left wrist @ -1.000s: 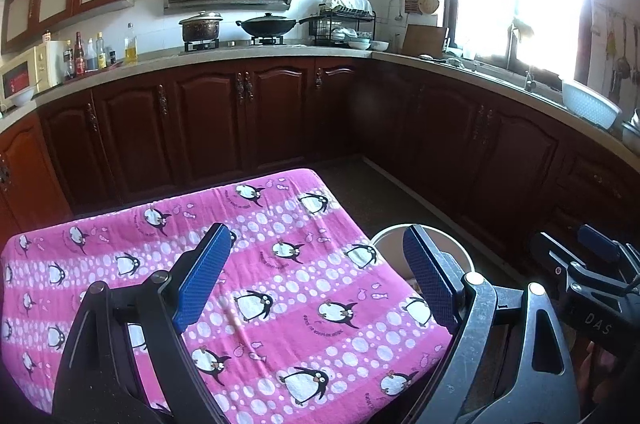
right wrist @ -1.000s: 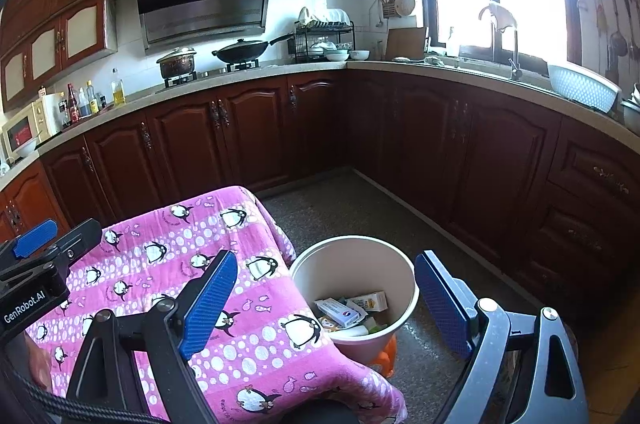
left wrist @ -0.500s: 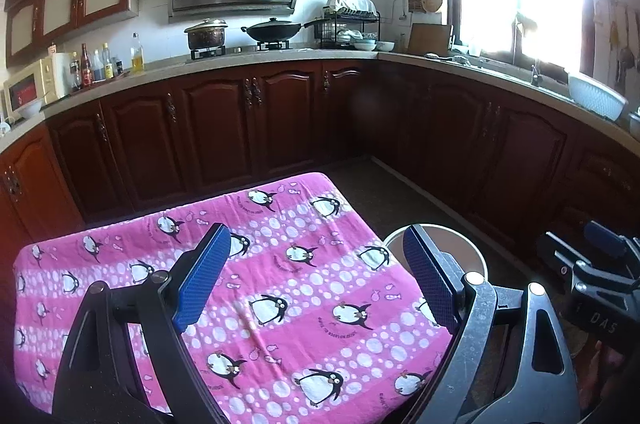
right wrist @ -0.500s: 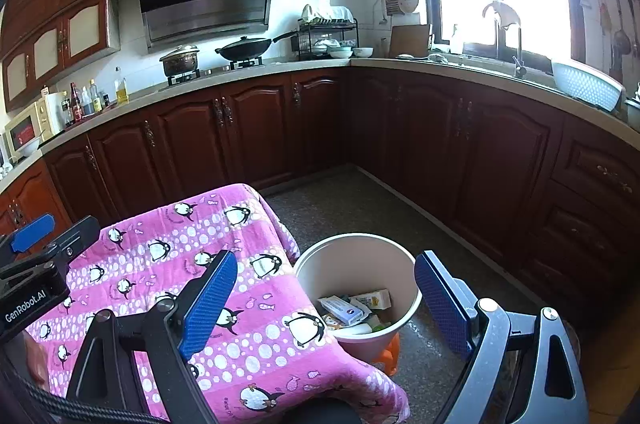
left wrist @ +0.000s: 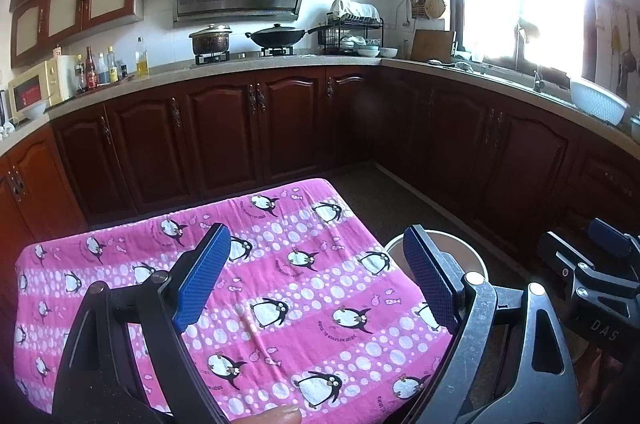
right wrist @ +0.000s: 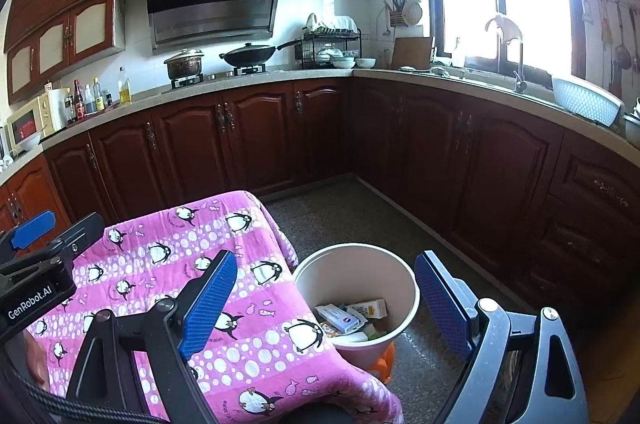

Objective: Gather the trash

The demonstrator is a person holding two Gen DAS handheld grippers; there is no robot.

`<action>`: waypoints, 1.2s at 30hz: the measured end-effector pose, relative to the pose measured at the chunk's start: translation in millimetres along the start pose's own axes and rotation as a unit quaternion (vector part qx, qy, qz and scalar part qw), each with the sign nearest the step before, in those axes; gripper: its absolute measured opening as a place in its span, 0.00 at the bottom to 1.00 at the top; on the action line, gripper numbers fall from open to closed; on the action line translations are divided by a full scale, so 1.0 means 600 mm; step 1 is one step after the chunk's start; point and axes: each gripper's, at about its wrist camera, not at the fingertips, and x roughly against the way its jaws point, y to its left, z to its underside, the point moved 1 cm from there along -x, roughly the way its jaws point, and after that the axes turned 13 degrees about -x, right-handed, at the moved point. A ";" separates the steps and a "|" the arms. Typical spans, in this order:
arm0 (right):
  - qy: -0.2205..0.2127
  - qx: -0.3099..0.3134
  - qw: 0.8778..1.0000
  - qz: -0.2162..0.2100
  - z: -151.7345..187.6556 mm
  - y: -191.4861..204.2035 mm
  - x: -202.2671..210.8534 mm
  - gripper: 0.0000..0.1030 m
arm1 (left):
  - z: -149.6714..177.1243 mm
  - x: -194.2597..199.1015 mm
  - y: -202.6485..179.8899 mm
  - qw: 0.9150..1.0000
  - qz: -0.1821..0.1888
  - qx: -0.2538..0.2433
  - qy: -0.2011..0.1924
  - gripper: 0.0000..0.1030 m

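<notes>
A beige trash bin point(right wrist: 356, 300) stands on the floor at the right edge of a table covered with a pink penguin cloth point(right wrist: 240, 288). Several packets and cartons of trash point(right wrist: 352, 316) lie inside it. In the left wrist view only the bin's rim point(left wrist: 472, 256) shows behind my right finger. My left gripper point(left wrist: 316, 280) is open and empty above the cloth point(left wrist: 280, 284). My right gripper point(right wrist: 324, 300) is open and empty above the bin and the table's right edge. No trash shows on the cloth.
Dark wooden kitchen cabinets point(right wrist: 256, 139) run along the back and right under a counter with a stove, pots point(right wrist: 248, 55) and a dish rack. An orange object point(right wrist: 384, 360) sits under the bin. The speckled floor point(right wrist: 360, 216) lies between table and cabinets.
Both grippers have risen and drawn back a little, so the table and bin sit lower and smaller in view. Both stay open and empty.
</notes>
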 end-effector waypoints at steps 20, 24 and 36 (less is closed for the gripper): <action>0.006 -0.006 1.000 0.000 0.000 -0.005 -0.003 0.86 | -0.002 -0.001 -0.010 1.000 0.001 -0.004 0.000 0.85; 0.006 -0.006 1.000 0.000 0.000 -0.006 -0.004 0.86 | -0.002 -0.001 -0.008 1.000 0.005 -0.003 0.000 0.85; 0.009 -0.008 1.000 0.003 0.001 -0.011 -0.004 0.86 | -0.002 -0.002 -0.008 1.000 0.006 -0.002 0.001 0.85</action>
